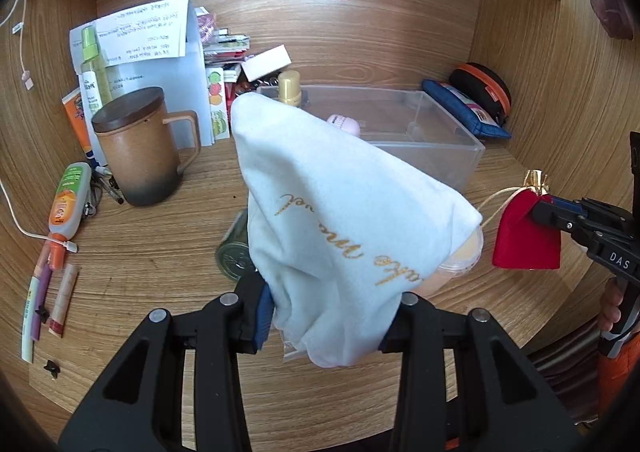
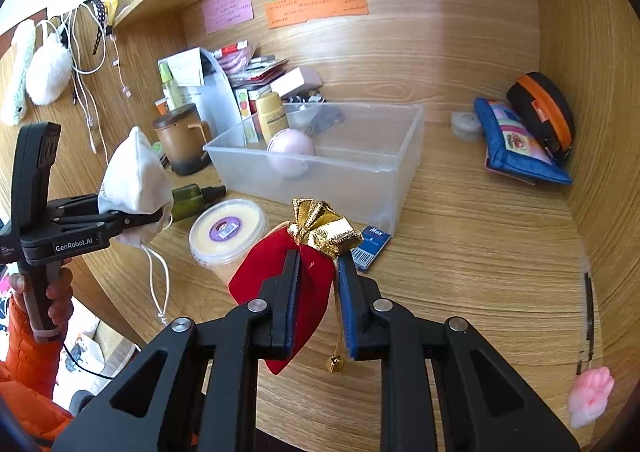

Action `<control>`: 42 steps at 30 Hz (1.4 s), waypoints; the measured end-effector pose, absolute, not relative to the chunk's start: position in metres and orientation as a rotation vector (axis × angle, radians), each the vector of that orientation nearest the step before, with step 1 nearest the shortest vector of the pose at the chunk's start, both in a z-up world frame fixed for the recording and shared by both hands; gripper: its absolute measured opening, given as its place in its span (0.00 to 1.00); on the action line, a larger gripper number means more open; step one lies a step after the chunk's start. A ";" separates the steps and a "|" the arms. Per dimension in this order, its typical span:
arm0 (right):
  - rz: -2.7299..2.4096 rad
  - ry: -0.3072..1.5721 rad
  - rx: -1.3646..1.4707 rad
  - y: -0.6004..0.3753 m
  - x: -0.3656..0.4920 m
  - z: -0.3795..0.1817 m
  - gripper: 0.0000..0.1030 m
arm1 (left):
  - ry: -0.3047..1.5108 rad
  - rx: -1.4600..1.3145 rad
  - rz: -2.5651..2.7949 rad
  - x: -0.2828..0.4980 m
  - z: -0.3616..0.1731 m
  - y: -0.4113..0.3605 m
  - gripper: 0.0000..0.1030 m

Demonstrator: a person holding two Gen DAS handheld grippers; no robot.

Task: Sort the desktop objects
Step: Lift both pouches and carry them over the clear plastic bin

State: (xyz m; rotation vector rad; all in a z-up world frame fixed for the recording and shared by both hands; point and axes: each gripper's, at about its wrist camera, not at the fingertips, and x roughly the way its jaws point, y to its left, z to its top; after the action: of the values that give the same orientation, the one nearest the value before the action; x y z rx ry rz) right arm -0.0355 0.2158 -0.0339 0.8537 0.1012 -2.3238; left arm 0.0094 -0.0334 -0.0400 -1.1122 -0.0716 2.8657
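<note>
My left gripper [image 1: 326,316] is shut on a white drawstring pouch [image 1: 344,219] with gold lettering and holds it above the desk; it also shows in the right wrist view [image 2: 134,179]. My right gripper [image 2: 320,272] is shut on a red velvet pouch [image 2: 276,284] with a gold top, seen in the left wrist view [image 1: 526,236] at the right. A clear plastic bin [image 2: 360,155] stands at mid-desk and holds a pink round object [image 2: 292,151], a yellow bottle [image 2: 272,113] and a few small things.
A brown lidded mug [image 1: 140,147], papers, a spray bottle [image 1: 94,67] and tubes lie at the left. A green bottle [image 2: 196,195] and a lidded tub [image 2: 228,232] lie under the pouches. A blue pouch [image 2: 520,143] and black-orange case [image 2: 544,111] lean at the right wall. A small blue box [image 2: 370,248] lies by the bin.
</note>
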 end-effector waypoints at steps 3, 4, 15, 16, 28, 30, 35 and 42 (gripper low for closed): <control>-2.336 0.096 0.841 0.217 -0.036 -0.029 0.16 | -0.079 -1.099 2.881 0.011 -0.035 -0.038 0.37; -2.338 0.094 0.837 0.217 -0.036 -0.028 0.16 | -0.084 -1.094 2.886 0.011 -0.032 -0.040 0.37; -2.394 0.103 0.779 0.221 -0.045 -0.006 0.16 | -0.055 -1.065 2.901 0.001 -0.011 -0.054 0.37; -2.399 0.098 0.774 0.221 -0.046 -0.004 0.16 | -0.051 -1.060 2.905 0.000 -0.009 -0.055 0.37; -2.443 0.098 0.699 0.219 -0.066 0.024 0.16 | -0.022 -0.999 2.933 -0.027 0.020 -0.060 0.37; -2.445 0.095 0.688 0.218 -0.070 0.029 0.16 | -0.021 -0.983 2.934 -0.032 0.026 -0.060 0.37; -2.450 0.085 0.665 0.216 -0.080 0.038 0.16 | -0.001 -0.937 2.946 -0.045 0.045 -0.059 0.37; -2.455 0.096 0.636 0.208 -0.095 0.049 0.16 | 0.006 -0.883 2.950 -0.063 0.064 -0.056 0.37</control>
State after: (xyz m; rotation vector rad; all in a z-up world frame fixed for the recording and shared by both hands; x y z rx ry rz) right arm -0.0951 0.2084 0.0488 0.6364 0.0960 -2.4545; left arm -0.0633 -0.0558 0.0641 -0.8832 0.0060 2.9498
